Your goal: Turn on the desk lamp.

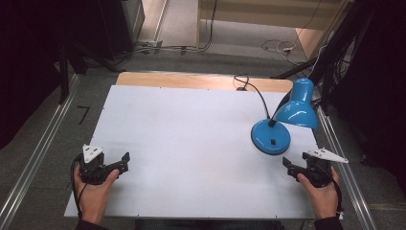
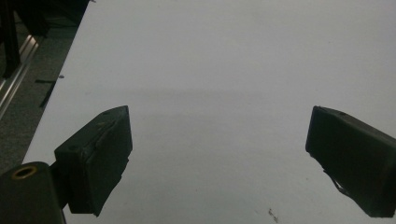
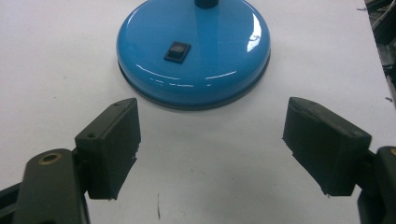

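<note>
A blue desk lamp stands at the right of the white tabletop (image 1: 191,139). Its round base (image 1: 271,136) carries a black rocker switch (image 3: 177,50), and its shade (image 1: 298,108) leans off to the right. My right gripper (image 1: 288,166) is held just in front of the base (image 3: 194,51), open, its jaws wide apart with bare table between them (image 3: 212,119). Near the table's front left corner my left gripper (image 1: 123,164) is open too, nothing between its jaws (image 2: 219,121). A hand holds each gripper.
The lamp's black cable (image 1: 251,88) runs to the table's back edge, where a wooden strip (image 1: 191,80) shows. Metal rails flank the table at the left (image 1: 38,153) and right (image 1: 342,153). Dark stands and cables crowd the floor behind.
</note>
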A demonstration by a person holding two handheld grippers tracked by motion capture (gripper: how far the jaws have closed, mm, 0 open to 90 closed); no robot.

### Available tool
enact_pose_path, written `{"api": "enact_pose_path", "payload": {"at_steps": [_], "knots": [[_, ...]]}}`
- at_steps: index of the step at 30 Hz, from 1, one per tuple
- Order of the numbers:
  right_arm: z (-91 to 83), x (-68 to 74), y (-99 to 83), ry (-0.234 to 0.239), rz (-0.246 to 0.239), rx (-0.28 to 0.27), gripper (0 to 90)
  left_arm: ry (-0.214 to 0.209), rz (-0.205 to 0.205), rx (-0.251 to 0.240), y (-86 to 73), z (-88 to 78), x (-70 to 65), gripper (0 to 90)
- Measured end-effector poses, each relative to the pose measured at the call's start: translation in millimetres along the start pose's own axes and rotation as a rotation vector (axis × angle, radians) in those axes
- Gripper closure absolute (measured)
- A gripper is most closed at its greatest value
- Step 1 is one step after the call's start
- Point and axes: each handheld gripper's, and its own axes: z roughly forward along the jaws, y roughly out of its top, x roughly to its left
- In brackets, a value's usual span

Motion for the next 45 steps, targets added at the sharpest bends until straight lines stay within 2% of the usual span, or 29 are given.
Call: {"api": "enact_pose_path", "payload": {"at_steps": [25,37,42,45], "knots": [[10.9,5.9,13.3,0.009,-0.005,-0.017,19.2,0.000,0.000,-0.002,0.0,0.1,-0.3,7.5],[21.2,12.7,19.8,0.016,-0.027,-0.015,19.8,-0.005,0.000,-0.001,0.1,1.1,-0.3,7.5],[24.4,14.5,22.0,0.023,-0.031,-0.018,21.6,-0.004,-0.001,-0.001,0.0,0.7,-0.1,7.5],[26.0,14.9,23.7,0.029,-0.027,-0.026,26.6,-0.003,-0.003,-0.003,0.0,0.7,-0.1,7.5]]}}
